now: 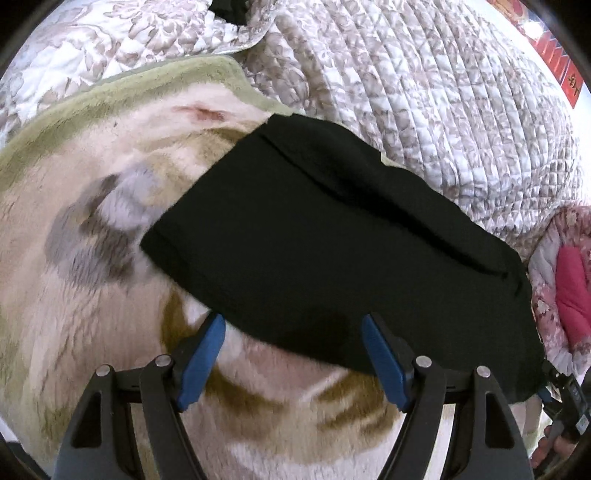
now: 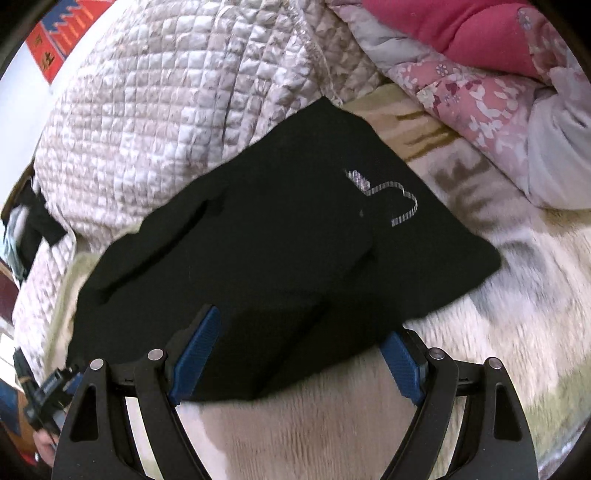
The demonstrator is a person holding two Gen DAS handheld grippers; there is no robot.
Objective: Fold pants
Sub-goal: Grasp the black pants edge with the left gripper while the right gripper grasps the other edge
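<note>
The black pants lie folded in a compact bundle on a cream and olive fleece blanket. In the right wrist view the pants show a small silver emblem on top. My left gripper is open, its blue pads wide apart just in front of the bundle's near edge, holding nothing. My right gripper is open too, its pads straddling the bundle's near edge without gripping it. The other gripper shows at the right edge of the left wrist view and at the left edge of the right wrist view.
A quilted floral bedspread is heaped behind the pants. A pink floral quilt with a red lining lies at the right. A red wall hanging is at the far edge. The fleece blanket spreads in front.
</note>
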